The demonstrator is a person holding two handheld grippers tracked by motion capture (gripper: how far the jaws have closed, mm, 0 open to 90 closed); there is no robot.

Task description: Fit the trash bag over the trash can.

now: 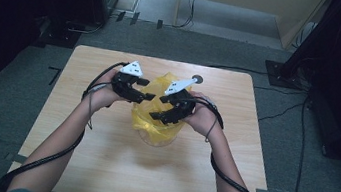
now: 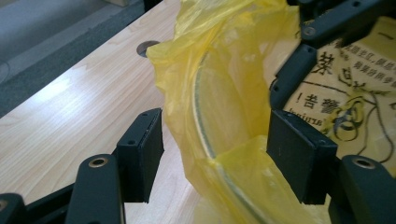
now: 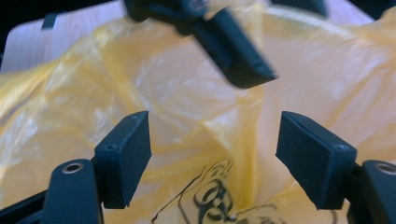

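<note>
Bag (image 1: 155, 119), thin yellow plastic with black print, lines a round bin (image 2: 205, 140) standing mid-table, its film rising loose above the rim. Left gripper (image 1: 145, 91) straddles that rim from the bag's left side: jaws apart, one pad outside over the table (image 1: 98, 166), the other inside the bag, neither pressing the film. Right gripper (image 1: 160, 116) reaches into the bag's mouth from the opposite side, jaws spread wide, film lying between and behind them without being pinched. The two grippers sit close, tips nearly meeting over the opening. A hole (image 1: 197, 79) in the tabletop lies just beyond the bag.
</note>
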